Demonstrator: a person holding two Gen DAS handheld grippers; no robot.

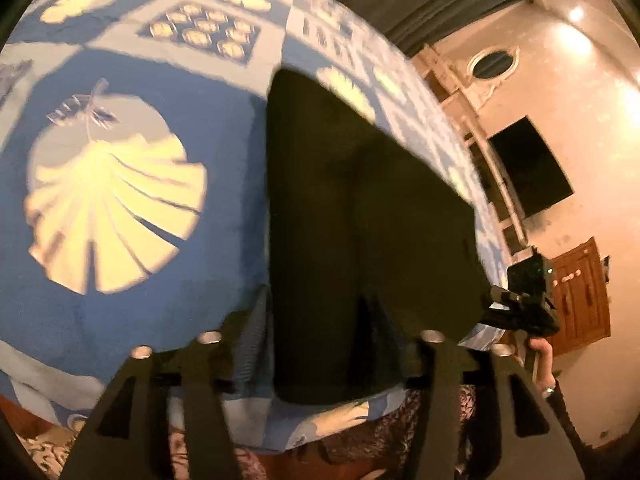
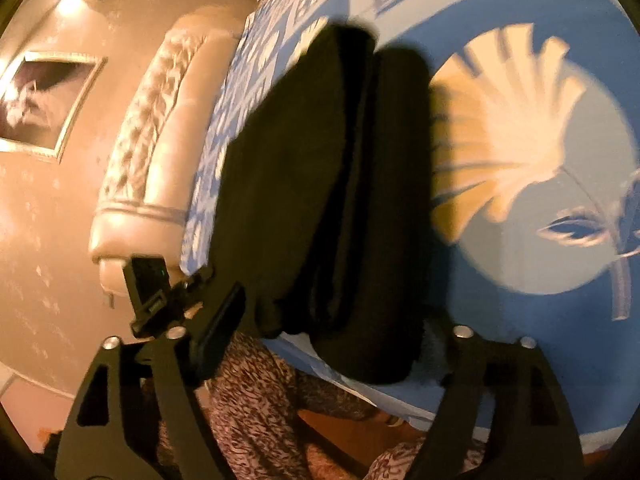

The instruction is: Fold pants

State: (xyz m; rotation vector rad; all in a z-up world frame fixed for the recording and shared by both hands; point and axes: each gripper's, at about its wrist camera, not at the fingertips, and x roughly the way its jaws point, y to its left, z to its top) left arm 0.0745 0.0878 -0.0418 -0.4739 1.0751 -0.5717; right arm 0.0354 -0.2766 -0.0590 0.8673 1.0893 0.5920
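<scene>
Black pants lie folded in a long stack on the blue patterned bedspread, near the bed's edge. They also show in the right wrist view, with layers visible along the fold. My left gripper is open, its fingers either side of the pants' near end, holding nothing. My right gripper is open and empty at the pants' near end. The other gripper shows at the right edge of the left wrist view and at the left in the right wrist view.
The bedspread has large cream shell prints. A padded headboard and a framed picture stand at left. A dark screen and a wooden cabinet stand by the wall. A patterned skirt hangs below.
</scene>
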